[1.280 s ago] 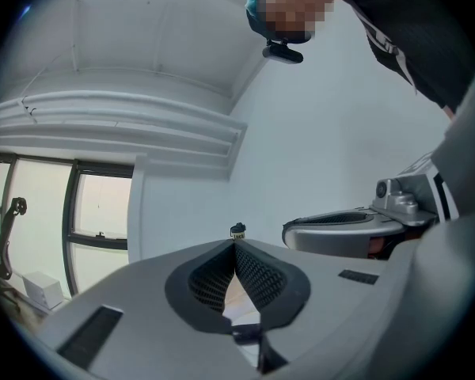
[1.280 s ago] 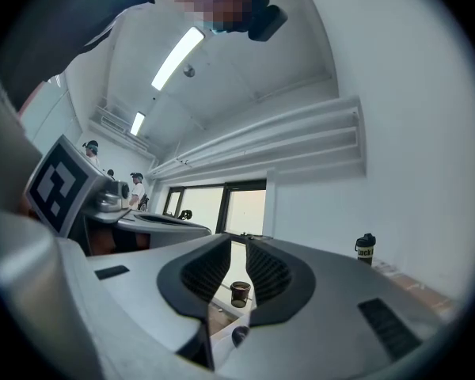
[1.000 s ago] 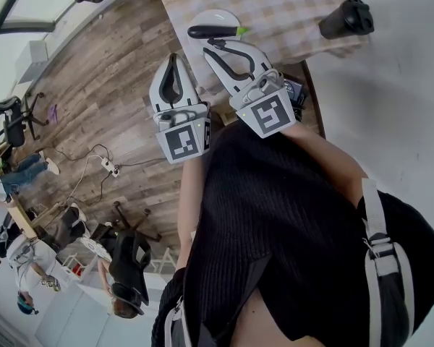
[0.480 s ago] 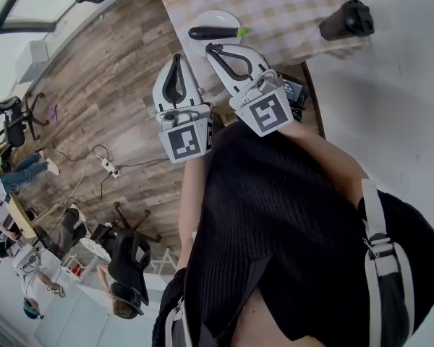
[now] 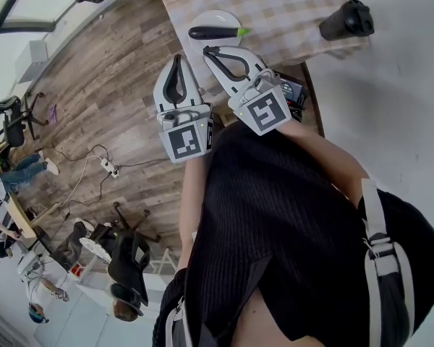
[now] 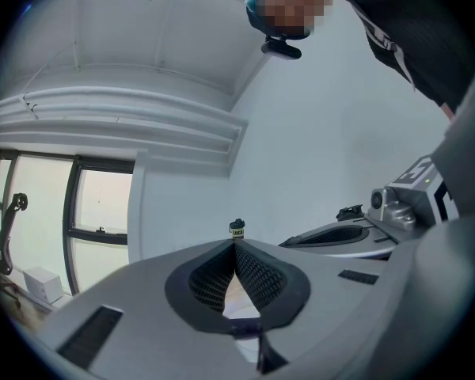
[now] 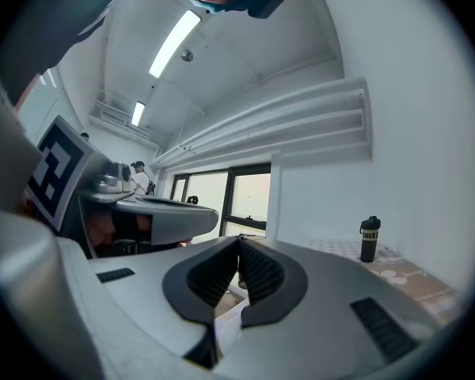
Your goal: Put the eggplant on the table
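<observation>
Office-like room, swivel chair (image 5: pixel 13 123), floor cables (image 5: pixel 87 166)

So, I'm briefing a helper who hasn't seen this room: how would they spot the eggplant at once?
Find the checked-cloth table. On it sits a white plate; the eggplant lies on that, long, dark and green-tipped, unlike the upright black bottle farther right.

Wood-plank floor (image 5: pixel 108 85), white wall (image 5: pixel 398 121), dark-framed window (image 7: pixel 222 200), ceiling striplight (image 7: pixel 174 43).

Black bottle (image 5: pixel 346 19), plank floor (image 5: pixel 101 107)
</observation>
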Motion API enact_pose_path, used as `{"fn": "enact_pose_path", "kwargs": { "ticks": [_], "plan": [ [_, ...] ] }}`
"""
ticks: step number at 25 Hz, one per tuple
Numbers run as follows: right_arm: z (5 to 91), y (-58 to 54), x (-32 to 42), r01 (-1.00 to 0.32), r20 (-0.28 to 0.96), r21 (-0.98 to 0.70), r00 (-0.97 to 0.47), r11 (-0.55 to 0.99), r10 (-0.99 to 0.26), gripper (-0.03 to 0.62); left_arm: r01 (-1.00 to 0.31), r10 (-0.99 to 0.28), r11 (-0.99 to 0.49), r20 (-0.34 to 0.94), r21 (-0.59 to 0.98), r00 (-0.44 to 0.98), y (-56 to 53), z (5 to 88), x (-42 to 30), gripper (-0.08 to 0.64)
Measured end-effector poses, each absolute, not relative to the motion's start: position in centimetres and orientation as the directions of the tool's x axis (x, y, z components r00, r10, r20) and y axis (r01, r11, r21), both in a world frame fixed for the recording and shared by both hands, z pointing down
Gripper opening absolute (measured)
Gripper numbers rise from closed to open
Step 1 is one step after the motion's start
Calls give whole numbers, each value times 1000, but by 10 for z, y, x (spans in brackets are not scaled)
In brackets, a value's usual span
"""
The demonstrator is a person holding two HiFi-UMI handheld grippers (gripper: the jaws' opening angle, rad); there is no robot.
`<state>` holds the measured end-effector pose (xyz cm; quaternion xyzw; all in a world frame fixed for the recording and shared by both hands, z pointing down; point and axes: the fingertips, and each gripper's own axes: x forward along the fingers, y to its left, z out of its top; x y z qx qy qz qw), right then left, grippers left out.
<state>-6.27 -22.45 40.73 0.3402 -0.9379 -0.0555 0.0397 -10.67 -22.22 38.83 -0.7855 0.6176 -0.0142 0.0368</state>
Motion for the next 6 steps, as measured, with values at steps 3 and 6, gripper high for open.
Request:
{"fn": "enact_pose_path", "kwargs": {
  "ticks": [3, 6],
  "plan": [
    [410, -223, -64, -626, 44, 129, -771, 769, -636, 5, -970, -972, -231, -20, -75, 233, -222, 390, -108, -8],
    [411, -222, -65, -620, 48, 128, -776, 774, -629, 6, -971, -973, -227, -18, -76, 229, -221, 390, -109, -8]
  ]
}}
